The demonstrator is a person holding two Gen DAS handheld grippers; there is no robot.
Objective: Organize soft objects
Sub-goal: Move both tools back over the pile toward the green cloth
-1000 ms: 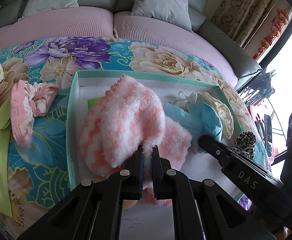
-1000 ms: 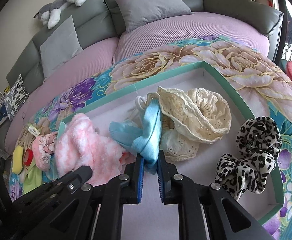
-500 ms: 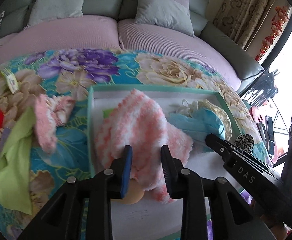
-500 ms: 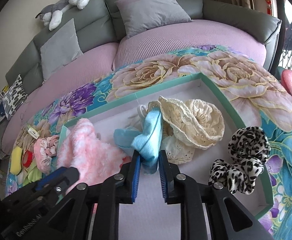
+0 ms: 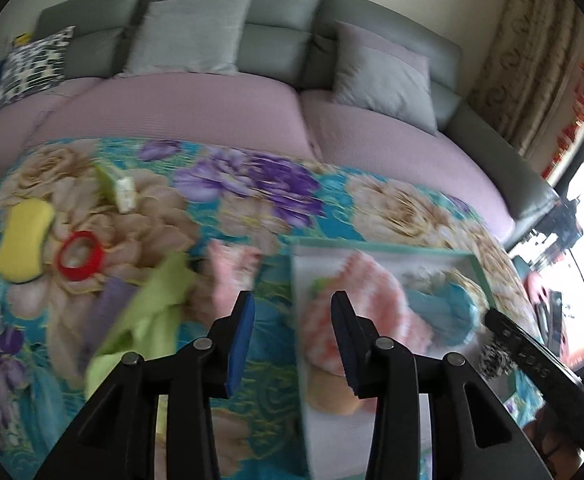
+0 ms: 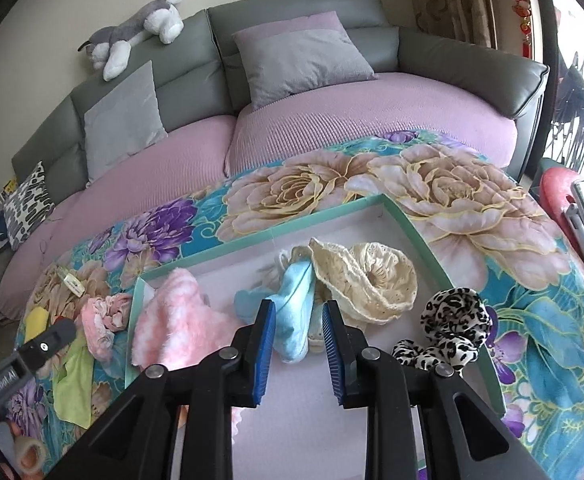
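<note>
Letting go on both sides, to judge by the pads. Carrying nothing in the left tongs (image 5: 292,300), spread and just now opening wider, with only floral blanket (image 5: 276,344) showing through the gap, just left of the green-rimmed tray (image 5: 371,245). Gripping nothing in the right tongs (image 6: 299,306) either: parted, lately easing open, hanging over the tray with the blue cloth (image 6: 292,320) lying loose beyond the tips and clear of both pads.

Reading the step as drop-off finished, with the next pick to be chosen. Calls for swinging the left tongs further left over the blanket, lowering onto one loose piece, then closing on a fold thick enough to lift without dragging its neighbour.

Waiting outside the tray, from the left: yellow sponge (image 5: 22,240), red ring (image 5: 80,256), green cloth (image 5: 148,312), pink ruffled cloth (image 5: 232,276), the last two crowded together and blurred, so hard to tell whether touching or overlapping. Likely to come up as a pair if pinched at the seam.

Already sitting in the tray: pink-and-white fluffy cloth (image 6: 180,320) at the left end, blue cloth in the middle, cream lace cloth (image 6: 371,280) against it, leopard scrunchie (image 6: 447,328) at the right rim. Leaving bare floor only toward the near side, so worth dropping there and keeping clear of the other tongs.
</note>
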